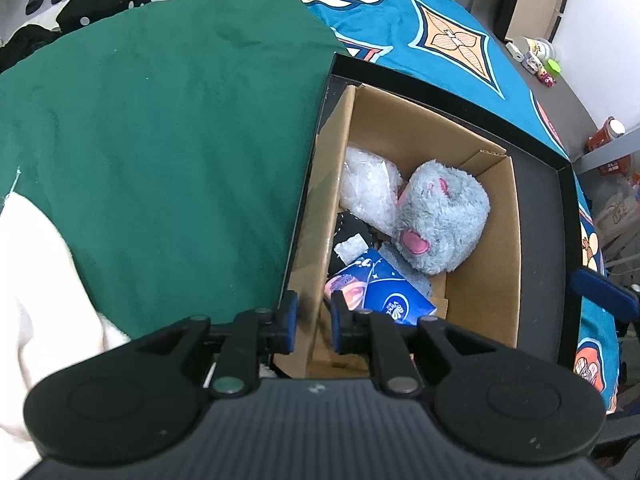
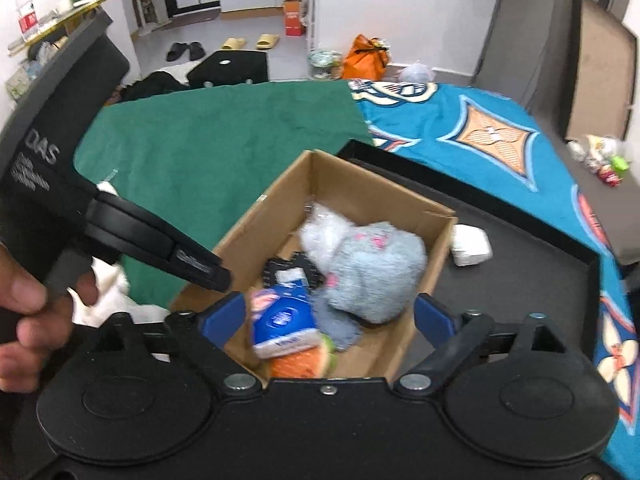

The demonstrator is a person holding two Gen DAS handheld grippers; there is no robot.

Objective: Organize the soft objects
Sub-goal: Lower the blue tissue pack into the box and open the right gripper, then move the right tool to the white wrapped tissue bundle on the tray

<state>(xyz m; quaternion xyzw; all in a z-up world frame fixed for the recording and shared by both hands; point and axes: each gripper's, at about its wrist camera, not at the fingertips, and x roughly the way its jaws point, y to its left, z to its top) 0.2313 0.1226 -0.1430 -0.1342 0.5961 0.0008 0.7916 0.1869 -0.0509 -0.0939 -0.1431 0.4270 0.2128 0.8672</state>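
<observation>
A cardboard box [image 1: 492, 240] [image 2: 256, 224] stands in a black tray [image 1: 548, 216] [image 2: 532, 256] on the bed. In it lie a grey plush toy [image 1: 440, 216] [image 2: 376, 268], a clear plastic bag [image 1: 370, 188] [image 2: 324, 224], a blue tissue pack [image 1: 384, 294] [image 2: 282, 322] and an orange and green soft piece [image 2: 304, 362]. My left gripper [image 1: 314, 320] is shut on the box's left wall. My right gripper [image 2: 328, 316] is open and empty, above the box's near end. The left gripper also shows in the right wrist view [image 2: 216, 276].
A green cloth [image 1: 160, 140] [image 2: 224, 140] and a blue patterned sheet [image 1: 452, 40] [image 2: 480, 136] cover the bed. A white cloth [image 1: 36, 300] [image 2: 116, 300] lies at the left. A white packet [image 2: 470, 246] lies in the tray right of the box. Slippers and bags lie on the floor beyond.
</observation>
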